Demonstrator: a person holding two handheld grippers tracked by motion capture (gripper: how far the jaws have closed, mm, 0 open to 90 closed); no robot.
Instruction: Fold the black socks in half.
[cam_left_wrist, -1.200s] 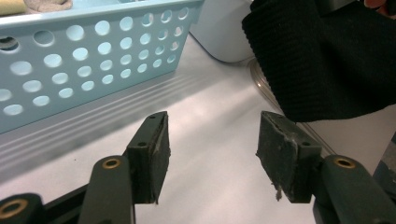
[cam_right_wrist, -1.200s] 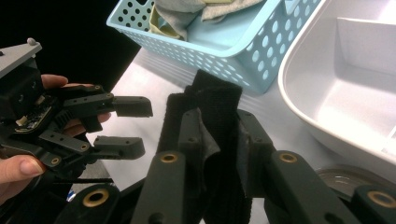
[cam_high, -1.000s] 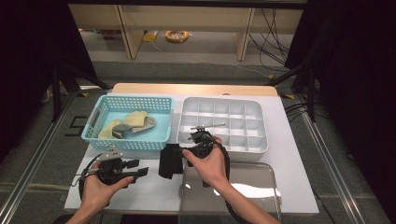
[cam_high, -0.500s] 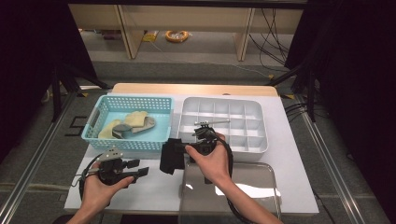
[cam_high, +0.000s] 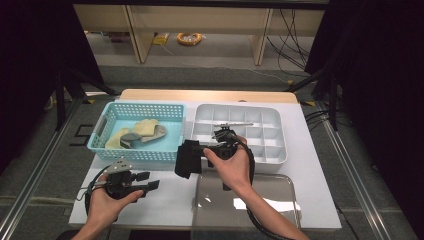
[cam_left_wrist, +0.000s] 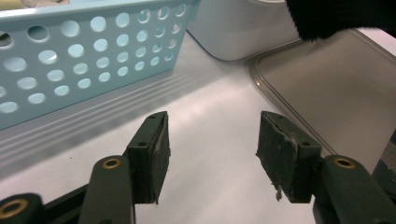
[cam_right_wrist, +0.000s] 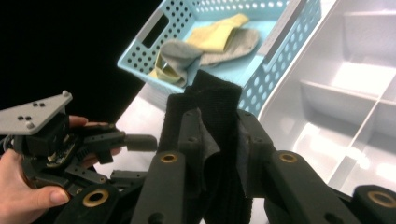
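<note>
One black sock is in hand. High view: the right gripper holds it clear of the white table, between the blue basket and the white compartment tray, just above the near edge of a clear lid. The sock droops below the jaws, so judged soft, limp and light. The left gripper rests low near the table's front, jaws apart, nothing between them.

Left gripper view: both pads stand wide over bare table; the sock's hem hangs at the top right, above the lid.

Right gripper view: jaws clamped on bunched black fabric, folded double between the pads. Ribbed knit, not slippery, not fragile. Best second hold, in my judgement: the free hanging end, pinched through both layers. More socks lie in the basket.
</note>
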